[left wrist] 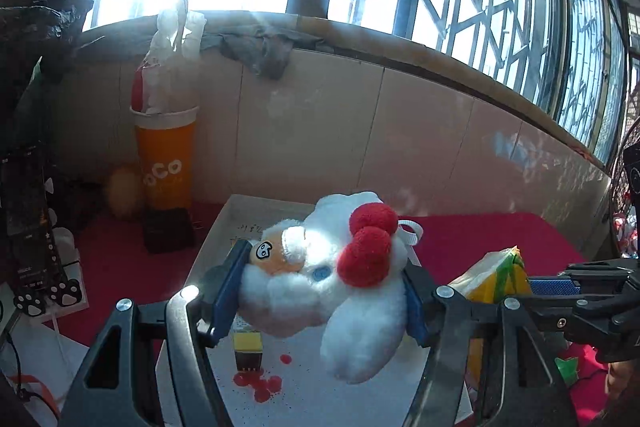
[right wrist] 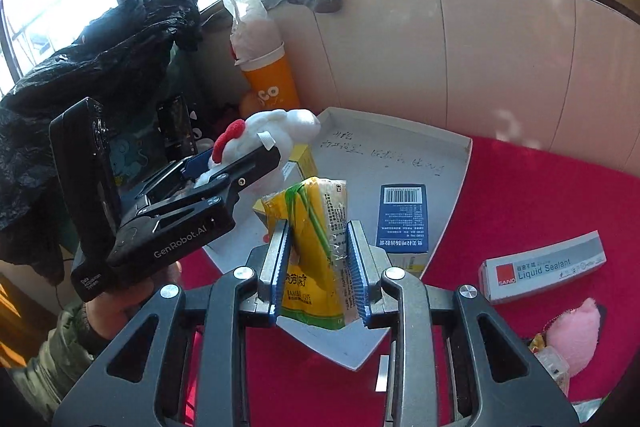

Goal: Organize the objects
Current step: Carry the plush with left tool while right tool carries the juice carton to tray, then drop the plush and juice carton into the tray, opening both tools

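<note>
My left gripper is shut on a white plush toy with red pom-poms and an orange face, held above the white tray. The toy also shows in the right wrist view, held by the left gripper. My right gripper is shut on a yellow and green tissue pack, held over the tray's near edge. The pack and the right gripper's fingers show at the right of the left wrist view.
In the tray lie a blue box and a yellow box. On the red cloth are a Liquid Sealant box and a pink plush. An orange cup and a black bag stand at the back left.
</note>
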Motion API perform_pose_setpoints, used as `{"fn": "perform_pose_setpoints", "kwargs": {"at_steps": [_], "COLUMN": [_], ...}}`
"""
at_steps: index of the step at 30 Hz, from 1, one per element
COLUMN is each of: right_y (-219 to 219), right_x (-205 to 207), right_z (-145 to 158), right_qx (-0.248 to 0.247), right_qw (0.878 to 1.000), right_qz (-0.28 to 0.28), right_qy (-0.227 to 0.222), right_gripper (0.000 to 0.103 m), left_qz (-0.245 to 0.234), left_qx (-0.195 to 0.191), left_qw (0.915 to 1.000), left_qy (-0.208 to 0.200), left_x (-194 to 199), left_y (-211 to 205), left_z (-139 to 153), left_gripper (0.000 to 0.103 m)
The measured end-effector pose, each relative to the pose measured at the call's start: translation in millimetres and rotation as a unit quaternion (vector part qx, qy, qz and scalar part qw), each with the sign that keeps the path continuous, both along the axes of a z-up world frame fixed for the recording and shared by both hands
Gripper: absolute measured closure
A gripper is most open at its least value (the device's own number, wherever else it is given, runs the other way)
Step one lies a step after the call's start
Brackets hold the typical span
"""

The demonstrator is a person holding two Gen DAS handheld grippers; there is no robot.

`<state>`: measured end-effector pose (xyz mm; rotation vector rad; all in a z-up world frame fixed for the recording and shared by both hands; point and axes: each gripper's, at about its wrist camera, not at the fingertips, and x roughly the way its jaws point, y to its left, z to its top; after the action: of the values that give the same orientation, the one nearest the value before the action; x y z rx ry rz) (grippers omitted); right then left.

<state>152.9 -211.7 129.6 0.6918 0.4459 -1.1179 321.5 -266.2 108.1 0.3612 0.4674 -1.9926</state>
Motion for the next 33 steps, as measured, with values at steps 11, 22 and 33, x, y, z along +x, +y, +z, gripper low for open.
{"fn": "perform_pose_setpoints", "kwargs": {"at_steps": [11,22,33], "right_y": [-28,-46,-13], "right_x": [7,19,-2], "right_z": [-32,-63,-45], "right_qx": [0.034,0.057,-0.003], "right_qw": [0.999,0.997,0.994], "right_qz": [-0.029,-0.038,-0.101], "right_qy": [-0.011,0.02,0.046], "right_gripper": [0.075,0.063,0.018], "left_qz": [0.031,0.076,0.106], "left_qx": [0.032,0.025,-0.029], "left_qw": [0.9988,0.9936,0.9899], "left_qy": [-0.023,-0.081,-0.09], "left_x": [-4,-14,-20], "left_y": [-44,-49,-20], "left_z": [-17,-35,-14], "left_gripper": [0.036,0.023,0.0]}}
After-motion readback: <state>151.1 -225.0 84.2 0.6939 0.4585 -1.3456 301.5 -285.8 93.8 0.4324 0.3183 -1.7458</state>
